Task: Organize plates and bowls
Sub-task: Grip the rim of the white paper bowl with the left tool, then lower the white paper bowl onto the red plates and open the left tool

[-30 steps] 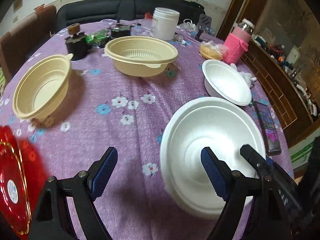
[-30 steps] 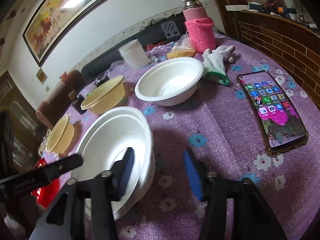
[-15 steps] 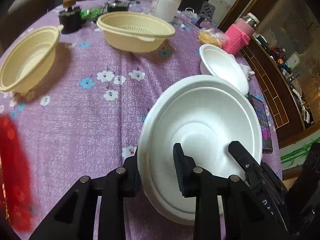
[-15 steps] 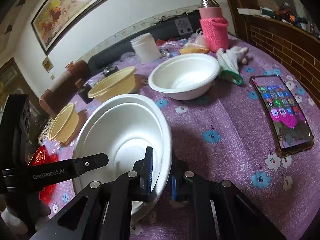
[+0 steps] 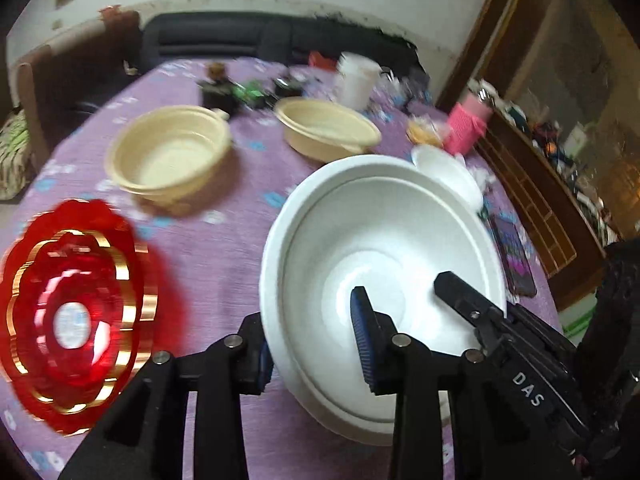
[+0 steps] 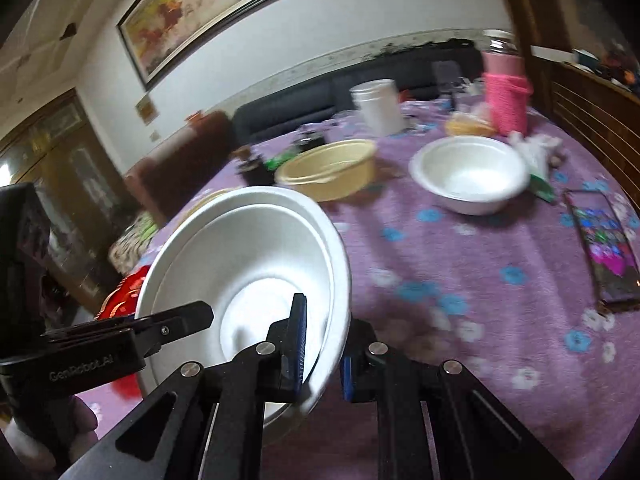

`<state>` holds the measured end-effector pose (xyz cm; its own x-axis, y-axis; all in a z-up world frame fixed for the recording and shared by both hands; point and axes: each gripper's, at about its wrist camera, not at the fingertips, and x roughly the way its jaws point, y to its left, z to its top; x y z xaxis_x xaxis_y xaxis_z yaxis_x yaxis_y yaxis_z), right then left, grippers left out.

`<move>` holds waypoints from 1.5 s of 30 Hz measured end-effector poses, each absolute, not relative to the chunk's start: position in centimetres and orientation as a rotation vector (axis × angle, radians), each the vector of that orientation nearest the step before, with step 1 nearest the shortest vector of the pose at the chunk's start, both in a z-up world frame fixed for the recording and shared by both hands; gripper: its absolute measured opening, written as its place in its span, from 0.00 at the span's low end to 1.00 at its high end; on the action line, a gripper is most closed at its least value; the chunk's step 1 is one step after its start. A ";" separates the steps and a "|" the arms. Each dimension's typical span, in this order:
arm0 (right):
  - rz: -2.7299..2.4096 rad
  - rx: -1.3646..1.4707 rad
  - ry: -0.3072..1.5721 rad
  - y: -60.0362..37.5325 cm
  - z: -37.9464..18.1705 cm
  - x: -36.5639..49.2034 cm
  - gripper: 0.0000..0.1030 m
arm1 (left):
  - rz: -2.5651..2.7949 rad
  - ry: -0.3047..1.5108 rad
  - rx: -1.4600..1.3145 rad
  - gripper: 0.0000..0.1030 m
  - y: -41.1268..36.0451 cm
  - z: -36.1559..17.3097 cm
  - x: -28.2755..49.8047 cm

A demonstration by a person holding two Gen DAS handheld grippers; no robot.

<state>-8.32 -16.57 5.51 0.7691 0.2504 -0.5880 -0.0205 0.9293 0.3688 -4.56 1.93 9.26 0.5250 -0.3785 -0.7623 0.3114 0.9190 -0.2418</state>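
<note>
- The white bowl stack [image 5: 384, 276] is pinched from both sides: left gripper [image 5: 312, 344] clamped on its left rim, right gripper [image 6: 322, 344] clamped on its right rim.
- Red plate [image 5: 76, 312] lies left of the stack.
- A small white bowl [image 6: 468, 172] sits beyond the stack, nearer the right gripper.
</note>
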 end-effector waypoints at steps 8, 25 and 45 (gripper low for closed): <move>0.309 0.303 0.731 -7.5 7.5 -4.7 0.15 | -0.251 0.861 -0.174 0.37 11.4 10.6 -4.7; 0.415 0.081 0.863 6.7 4.2 0.0 0.15 | -0.021 0.944 -0.271 0.37 22.8 5.8 -2.6; 0.395 0.031 0.860 7.4 3.2 0.6 0.40 | 0.002 0.814 -0.330 0.70 24.9 9.2 -5.1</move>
